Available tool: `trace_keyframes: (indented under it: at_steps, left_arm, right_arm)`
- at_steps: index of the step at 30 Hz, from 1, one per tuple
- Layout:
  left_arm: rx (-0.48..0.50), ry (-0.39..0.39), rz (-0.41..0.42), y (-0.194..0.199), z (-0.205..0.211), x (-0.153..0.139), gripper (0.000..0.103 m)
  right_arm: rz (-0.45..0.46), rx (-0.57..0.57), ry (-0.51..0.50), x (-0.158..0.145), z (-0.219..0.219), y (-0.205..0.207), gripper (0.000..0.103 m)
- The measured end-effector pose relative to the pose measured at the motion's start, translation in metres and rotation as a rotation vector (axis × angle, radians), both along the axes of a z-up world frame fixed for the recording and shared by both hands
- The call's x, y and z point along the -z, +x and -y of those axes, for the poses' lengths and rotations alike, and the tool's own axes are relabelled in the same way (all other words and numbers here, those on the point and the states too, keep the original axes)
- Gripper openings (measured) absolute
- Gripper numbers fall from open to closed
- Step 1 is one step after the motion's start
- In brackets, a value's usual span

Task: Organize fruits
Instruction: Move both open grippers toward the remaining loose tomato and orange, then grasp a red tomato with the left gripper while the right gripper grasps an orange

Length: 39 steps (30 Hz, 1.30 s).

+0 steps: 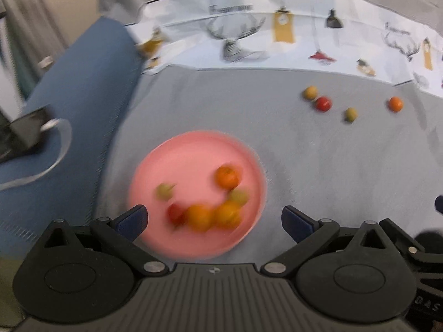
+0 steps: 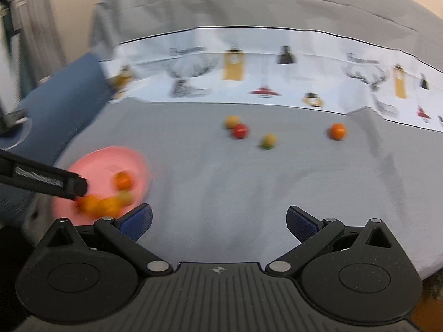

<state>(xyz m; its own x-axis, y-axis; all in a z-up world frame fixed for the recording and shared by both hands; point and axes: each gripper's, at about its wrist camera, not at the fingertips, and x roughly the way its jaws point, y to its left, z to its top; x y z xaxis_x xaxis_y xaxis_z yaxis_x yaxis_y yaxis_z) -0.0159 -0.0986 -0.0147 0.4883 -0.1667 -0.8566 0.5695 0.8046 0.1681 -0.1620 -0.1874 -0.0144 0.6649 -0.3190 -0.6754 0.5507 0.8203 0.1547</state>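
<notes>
A pink plate (image 1: 177, 160) lies on the grey cloth and holds several small fruits: oranges (image 1: 227, 177), a red one (image 1: 175, 214) and green-yellow ones (image 1: 164, 191). My left gripper (image 1: 214, 220) hangs open and empty just above the plate's near edge. Loose on the cloth further off are a yellow fruit (image 2: 232, 121), a red fruit (image 2: 240, 131), a yellow-green fruit (image 2: 268, 141) and an orange (image 2: 337, 131). My right gripper (image 2: 218, 221) is open and empty over bare cloth, with the plate (image 2: 110, 160) to its left. The left gripper's finger (image 2: 47, 179) reaches over the plate.
A blue cushion (image 1: 83, 88) borders the cloth on the left, with a dark box (image 1: 25, 132) and a clear strap on it. A white printed cloth (image 1: 277, 38) with deer and lamp drawings runs along the back.
</notes>
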Motion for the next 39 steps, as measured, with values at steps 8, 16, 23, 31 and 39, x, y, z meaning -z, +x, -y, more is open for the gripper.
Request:
trace_keyframes:
  at_steps: [8,16,23,31,39]
  left_arm:
    - [0.078,-0.062,-0.027,0.061,0.135,0.039,0.103]
    - [0.014,-0.070,-0.139,0.123,0.234,0.108,0.103]
    - [-0.077,-0.052,-0.269,0.151,0.252,0.157,0.103]
    - [-0.064,-0.055,-0.209,0.146,0.253,0.156,0.102]
    - [-0.025,-0.120,-0.258,0.131,0.236,0.118,0.037]
  right_arm:
    - [-0.021,0.177,-0.082,0.040,0.116,0.032,0.102]
    - [-0.027,0.338,-0.086,0.099,0.245,0.065,0.102]
    - [-0.077,0.333,-0.059,0.154,0.299,0.096,0.102]
    - [-0.023,0.331,-0.134,0.158,0.298,0.099,0.102]
    - [-0.037,0.283,-0.082,0.136,0.288,0.093,0.039]
